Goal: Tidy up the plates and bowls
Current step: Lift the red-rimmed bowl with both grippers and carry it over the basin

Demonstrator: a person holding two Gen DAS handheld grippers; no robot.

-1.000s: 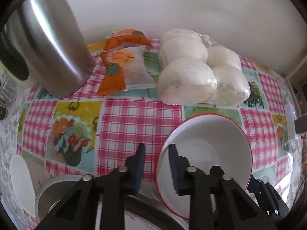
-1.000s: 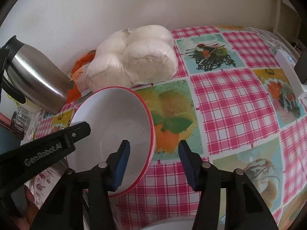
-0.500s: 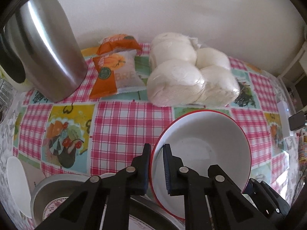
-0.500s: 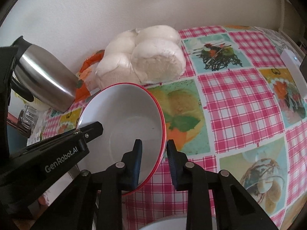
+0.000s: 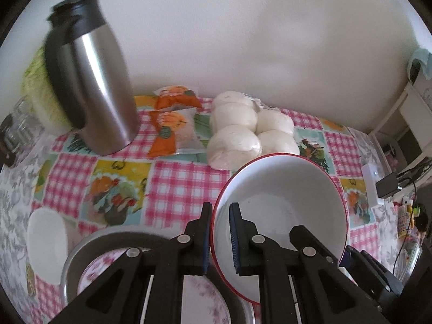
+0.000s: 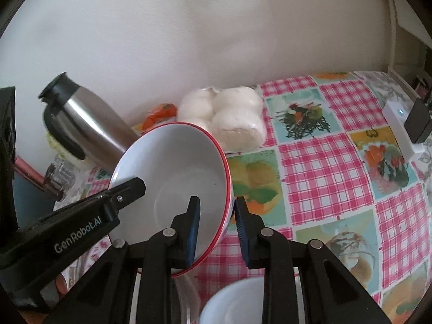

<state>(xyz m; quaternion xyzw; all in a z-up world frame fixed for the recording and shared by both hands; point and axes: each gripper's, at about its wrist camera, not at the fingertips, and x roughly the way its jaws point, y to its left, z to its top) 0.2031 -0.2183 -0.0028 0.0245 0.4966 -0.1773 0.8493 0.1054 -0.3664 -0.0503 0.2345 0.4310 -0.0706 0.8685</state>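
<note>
**Red-rimmed bowl held at both rims above the table**

The left tool (image 5: 219, 239) is closed on the near-left rim of the red-rimmed bowl (image 5: 280, 205), one finger inside the wall, one outside. The right tool (image 6: 217, 225) straddles the opposite rim: the inner pad (image 6: 193, 226) lies against the inside wall, while the outer finger stands slightly off the bowl — whether it clamps cannot be told. The bowl is tilted, with its opening turned toward the left tool.

Below the left tool sit a metal pan (image 5: 81, 253) containing a floral plate (image 5: 108, 264), with a white dish (image 5: 47, 245) just beside it. The table (image 5: 178, 186) carries a pink-check cloth with picture panels. Farther back lie orange snack packets (image 5: 172, 132) and a bag of white buns (image 5: 248, 132); a steel thermos jug (image 5: 94, 81) stands near the pale wall.

Only the right view shows a white bowl (image 6: 232, 302) at the lower edge and a white box (image 6: 399, 127) far right — only the left view shows the pan.
</note>
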